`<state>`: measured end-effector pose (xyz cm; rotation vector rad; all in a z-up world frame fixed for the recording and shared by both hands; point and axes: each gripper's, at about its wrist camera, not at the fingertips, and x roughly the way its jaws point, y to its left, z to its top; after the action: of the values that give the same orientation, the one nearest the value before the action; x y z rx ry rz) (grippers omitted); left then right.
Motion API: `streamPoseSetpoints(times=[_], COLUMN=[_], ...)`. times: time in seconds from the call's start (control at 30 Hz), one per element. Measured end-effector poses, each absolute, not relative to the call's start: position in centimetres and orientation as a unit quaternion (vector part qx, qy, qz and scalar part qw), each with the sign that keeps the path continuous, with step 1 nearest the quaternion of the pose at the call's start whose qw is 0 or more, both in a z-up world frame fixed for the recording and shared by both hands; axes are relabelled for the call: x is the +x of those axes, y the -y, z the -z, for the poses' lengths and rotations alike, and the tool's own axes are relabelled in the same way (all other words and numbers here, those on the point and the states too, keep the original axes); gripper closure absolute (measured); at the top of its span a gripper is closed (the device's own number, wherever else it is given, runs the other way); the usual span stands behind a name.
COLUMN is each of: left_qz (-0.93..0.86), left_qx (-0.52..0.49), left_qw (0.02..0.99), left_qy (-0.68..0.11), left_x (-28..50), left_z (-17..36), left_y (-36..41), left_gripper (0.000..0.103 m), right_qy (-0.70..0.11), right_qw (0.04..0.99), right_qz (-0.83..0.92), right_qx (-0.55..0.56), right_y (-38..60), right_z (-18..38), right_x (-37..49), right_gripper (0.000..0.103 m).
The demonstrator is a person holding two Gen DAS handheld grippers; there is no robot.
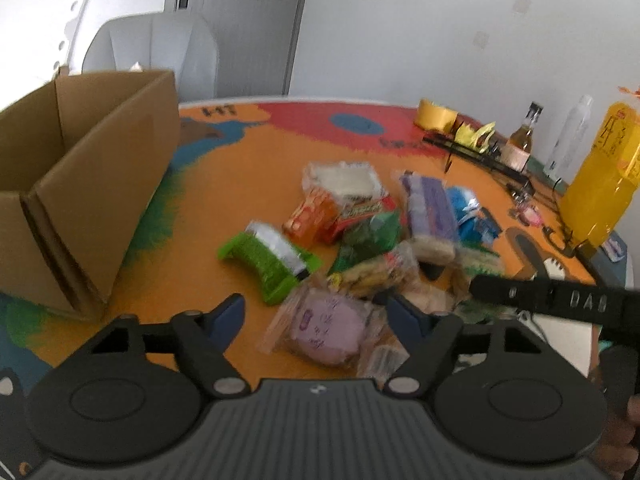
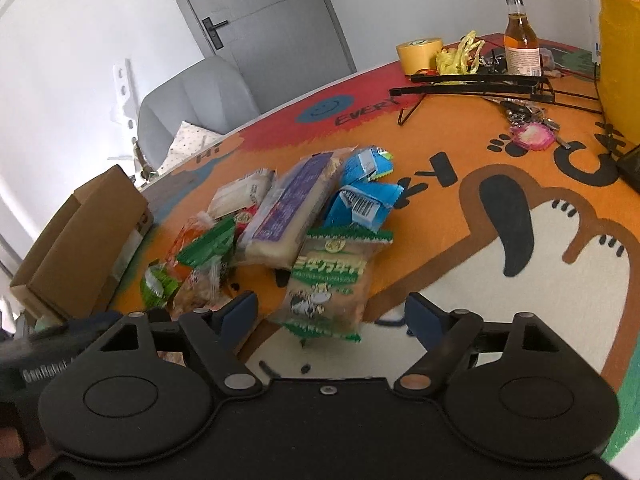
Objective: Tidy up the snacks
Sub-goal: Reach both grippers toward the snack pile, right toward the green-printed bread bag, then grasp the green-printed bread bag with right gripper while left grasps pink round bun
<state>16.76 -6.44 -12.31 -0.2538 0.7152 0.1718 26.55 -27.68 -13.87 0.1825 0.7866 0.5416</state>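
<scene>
A heap of wrapped snacks lies on the colourful table. In the left wrist view my left gripper (image 1: 316,312) is open, with a pink-labelled clear packet (image 1: 328,326) between its fingers. A bright green packet (image 1: 266,260) lies just beyond, and an open cardboard box (image 1: 80,184) stands at the left. In the right wrist view my right gripper (image 2: 332,312) is open over a green-and-white biscuit packet (image 2: 330,280). A purple-labelled packet (image 2: 288,208) and blue packets (image 2: 360,196) lie behind it. The box (image 2: 80,236) shows at the left.
A black wire rack (image 2: 472,84), a yellow tape roll (image 2: 418,54), a small amber bottle (image 2: 520,36) and keys (image 2: 528,128) sit at the far right. A large yellow drink bottle (image 1: 600,176) stands at the right edge. A grey chair (image 1: 152,52) is behind the table.
</scene>
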Motion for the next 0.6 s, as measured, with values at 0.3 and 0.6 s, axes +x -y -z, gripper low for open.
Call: streamPoseSetpoints(times=[0.3,0.6], left_qz=[-0.073,-0.063], left_qx=[-0.119,-0.13], left_qw=[0.923,0.928], left_qy=[-0.358,-0.344], left_x=[16.8,16.4], left_z=[12.8,11.7], left_y=[6.4,6.3], left_gripper=[0.06,0.067], right_qy=[-0.357,-0.349], right_qw=[0.909,0.905], right_qz=[-0.215,-0.238], right_qx=[0.018,0.052], right_y=[25.0,26.7], right_z=[14.0,13.4], right_x=[25.9,25.1], right_gripper=[0.051,0.059])
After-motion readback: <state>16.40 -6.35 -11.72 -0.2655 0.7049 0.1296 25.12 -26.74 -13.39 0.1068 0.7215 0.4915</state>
